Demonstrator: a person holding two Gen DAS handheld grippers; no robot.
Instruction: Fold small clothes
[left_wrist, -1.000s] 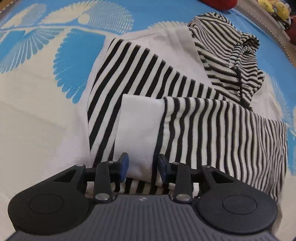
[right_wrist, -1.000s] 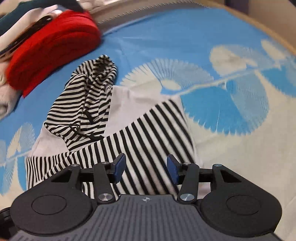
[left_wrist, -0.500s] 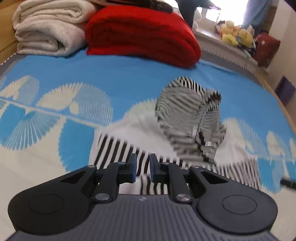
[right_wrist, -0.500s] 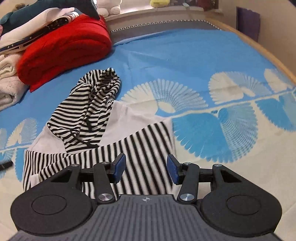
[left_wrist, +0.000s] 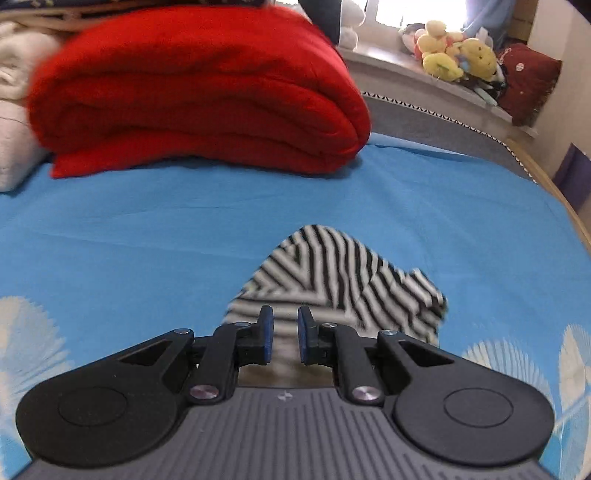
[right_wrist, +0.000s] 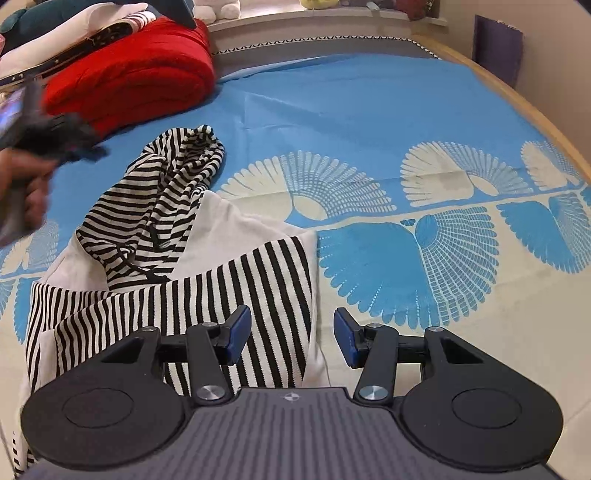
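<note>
A small black-and-white striped hooded top lies on the blue patterned bedsheet, sleeves folded across its white body, hood crumpled at the far end. In the left wrist view only the blurred hood shows past my left gripper, which is nearly closed with a narrow gap and holds nothing. That gripper also shows, blurred, in the right wrist view, raised left of the hood in a hand. My right gripper is open and empty above the top's near right edge.
A folded red blanket and a white blanket lie at the head of the bed. Plush toys sit on the windowsill. The bed's wooden edge runs along the right.
My left gripper let go of the folded white-cuffed sleeve, narrowed its jaws, rose and moved toward the hood. My right gripper stayed open and drew back slightly.
</note>
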